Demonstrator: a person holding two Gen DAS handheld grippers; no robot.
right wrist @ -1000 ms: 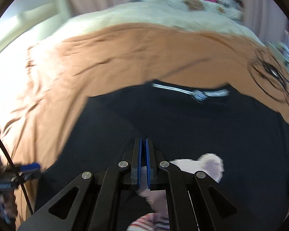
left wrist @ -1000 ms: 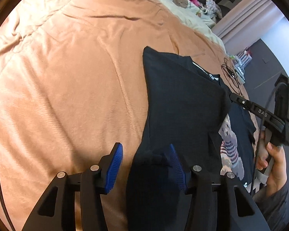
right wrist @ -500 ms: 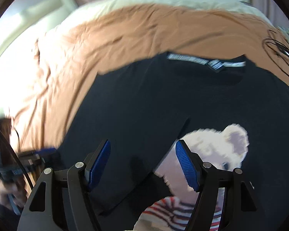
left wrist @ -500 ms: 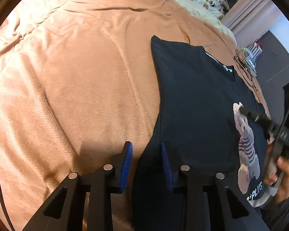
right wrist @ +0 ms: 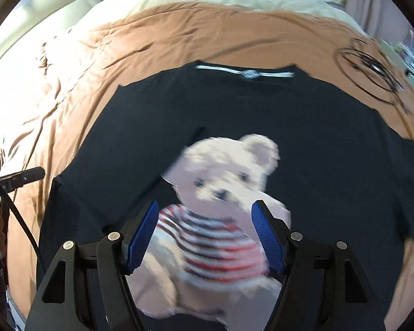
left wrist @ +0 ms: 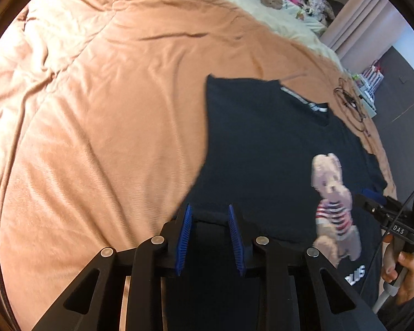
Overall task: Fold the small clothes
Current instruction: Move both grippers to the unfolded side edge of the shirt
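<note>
Spread flat on the peach-brown bedspread point(left wrist: 102, 127), the small black T-shirt point(left wrist: 262, 149) fills the middle and lower right of my left wrist view, its bear print point(right wrist: 220, 193) face up and its neckline toward the top of the frame. One side of the shirt looks already folded inward, its edge running diagonally beside the bear in my right wrist view.

My left gripper point(left wrist: 209, 230) points steeply down at the shirt's near left edge, its blue pads partly apart with a ridge of dark cloth lying between them; whether the pads actually press that cloth I cannot tell, and they may be gathering only the top layer. My right gripper point(right wrist: 205, 230) also tilts down, jaws wide and empty, hovering over the bear's striped jumper at the lower centre of its frame. From the left view it shows at the far right edge, handle in my hand point(left wrist: 400, 262).

Risks, as I judge them: a shallow pinch on the left could slip and let the fold fall open, or drag the whole shirt across the soft bedspread and wrinkle it. With the right jaws holding nothing, the shirt has no anchor against that pull. A coil of dark cable point(right wrist: 369, 69) lies near the shirt's upper right shoulder and could snag a sleeve.
</note>
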